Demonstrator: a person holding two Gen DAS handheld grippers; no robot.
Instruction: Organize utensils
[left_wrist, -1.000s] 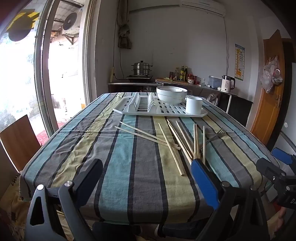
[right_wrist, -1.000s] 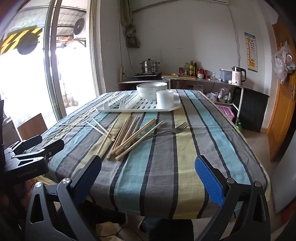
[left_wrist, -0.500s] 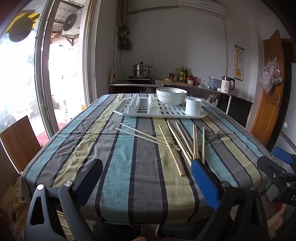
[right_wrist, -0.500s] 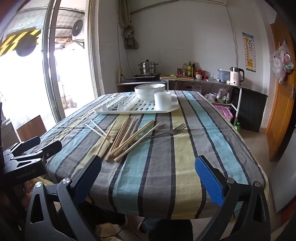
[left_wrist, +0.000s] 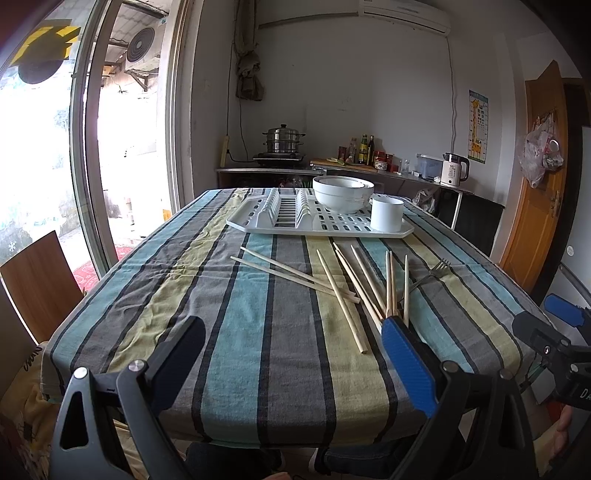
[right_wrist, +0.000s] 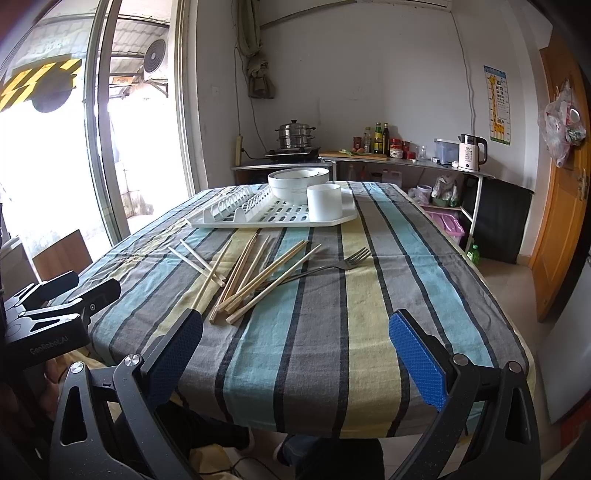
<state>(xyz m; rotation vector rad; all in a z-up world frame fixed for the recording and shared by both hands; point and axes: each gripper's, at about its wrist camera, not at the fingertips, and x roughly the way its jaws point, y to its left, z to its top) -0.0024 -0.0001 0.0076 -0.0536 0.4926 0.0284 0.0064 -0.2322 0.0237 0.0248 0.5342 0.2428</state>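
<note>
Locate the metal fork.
The dark metal fork lies on the striped tablecloth, right of the wooden chopsticks, its handle beneath them, tines pointing right.

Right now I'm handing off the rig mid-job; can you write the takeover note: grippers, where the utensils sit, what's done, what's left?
Left gripper: open, empty, at the near table edge.
Right gripper: open, empty, at the near edge too.
Chopsticks: loose, crisscrossed on the striped tablecloth, in front of the white rack tray.
Fork: on the cloth, right of the chopsticks, handle under them.
Tray holds bowls and a white cup.
Done: nothing gathered.
Left: all chopsticks and the fork.
</note>
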